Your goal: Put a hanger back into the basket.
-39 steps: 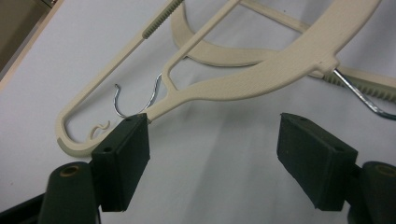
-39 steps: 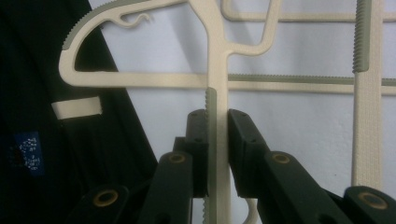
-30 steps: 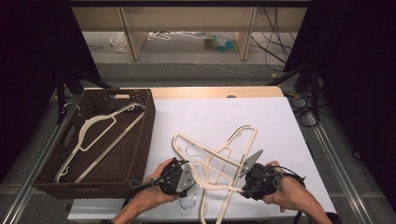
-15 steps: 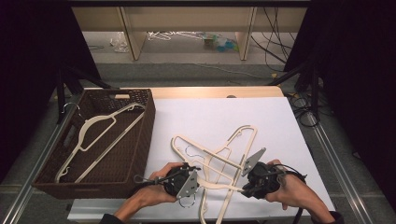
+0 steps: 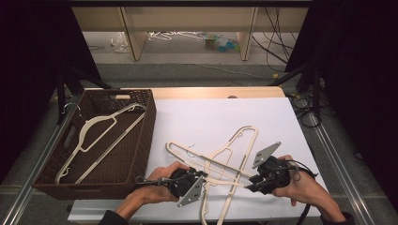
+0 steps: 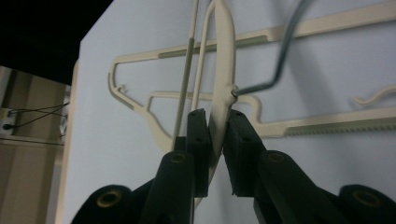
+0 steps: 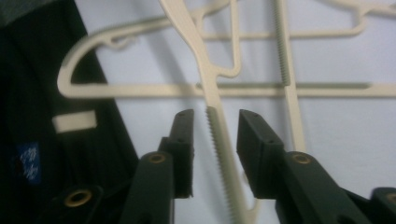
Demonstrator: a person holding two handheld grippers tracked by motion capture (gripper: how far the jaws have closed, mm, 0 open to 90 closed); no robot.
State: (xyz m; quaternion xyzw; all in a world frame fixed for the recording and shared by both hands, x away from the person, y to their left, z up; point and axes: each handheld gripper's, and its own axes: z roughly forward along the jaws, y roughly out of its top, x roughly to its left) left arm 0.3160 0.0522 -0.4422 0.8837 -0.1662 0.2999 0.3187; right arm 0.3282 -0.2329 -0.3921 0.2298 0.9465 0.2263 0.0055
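Note:
Several cream plastic hangers (image 5: 220, 161) lie tangled on the white mat. My left gripper (image 5: 204, 178) has just been closing. In the left gripper view, my left gripper (image 6: 217, 133) is shut on one hanger's neck (image 6: 225, 70), just below its metal hook (image 6: 280, 60). My right gripper (image 5: 249, 182) is at the pile's right end and has just been opening. In the right gripper view, my right gripper (image 7: 215, 128) stands open around a toothed hanger bar (image 7: 223, 154), and the pads do not touch it.
A dark wicker basket (image 5: 146, 126) stands at the left of the table with one cream hanger (image 5: 101, 124) inside. The white mat (image 5: 206, 115) covers the table to the right edge. Shelves and loose hangers (image 5: 173, 35) are on the floor beyond.
The left hand has edged a little to the right, in toward the hangers. The right hand has stayed in place.

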